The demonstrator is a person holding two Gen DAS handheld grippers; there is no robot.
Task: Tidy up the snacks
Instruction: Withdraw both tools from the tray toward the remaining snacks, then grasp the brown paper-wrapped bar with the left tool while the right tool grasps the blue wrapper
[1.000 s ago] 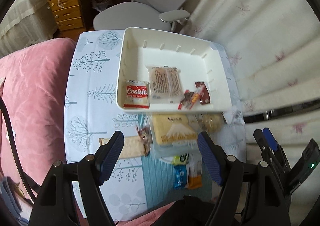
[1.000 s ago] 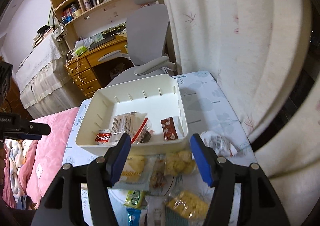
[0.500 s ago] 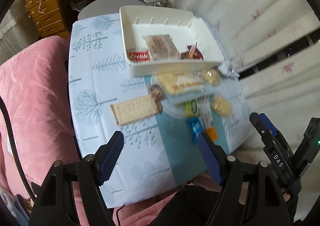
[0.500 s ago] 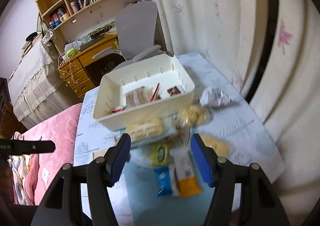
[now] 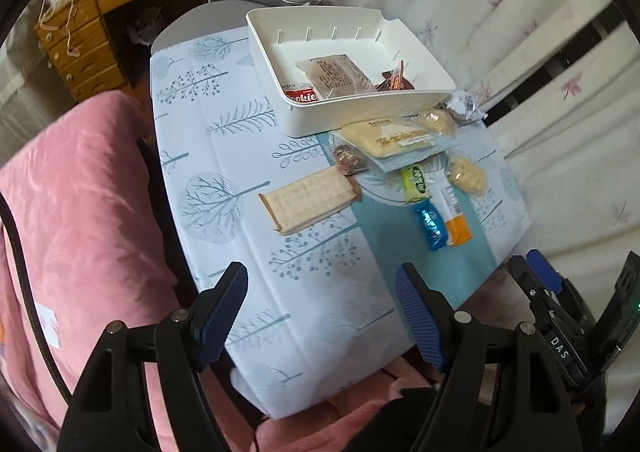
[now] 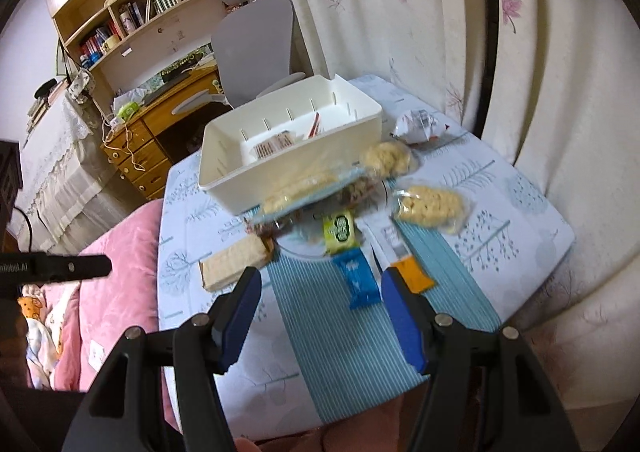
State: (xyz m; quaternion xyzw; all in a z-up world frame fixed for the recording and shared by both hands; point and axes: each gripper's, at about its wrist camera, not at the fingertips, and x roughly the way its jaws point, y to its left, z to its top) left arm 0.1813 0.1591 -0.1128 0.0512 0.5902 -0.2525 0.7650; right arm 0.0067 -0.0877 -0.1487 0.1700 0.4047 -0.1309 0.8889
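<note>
Your left gripper (image 5: 320,308) and right gripper (image 6: 320,304): both released, empty, above near edge of worktop (image 5: 224,156). White bin (image 5: 360,112) at far edge holds few packets: cookie pack (image 5: 301,95), brown wafer pack (image 5: 336,74). Most snacks remain outside, just before bin: cracker pack (image 5: 308,198), blue packet (image 6: 358,280), green packet (image 6: 340,230), puffed bags. Task judged early. Tree-print cloth on worktop; pink bedding beside, curtain, chair, desk beyond.

Bare near half of the tablecloth (image 5: 320,316), open approach from the front edge, loose snack packets (image 6: 356,280) strewn mid-table, white bin (image 5: 360,112) blocking the far end, curtain (image 6: 560,92) close on the right
</note>
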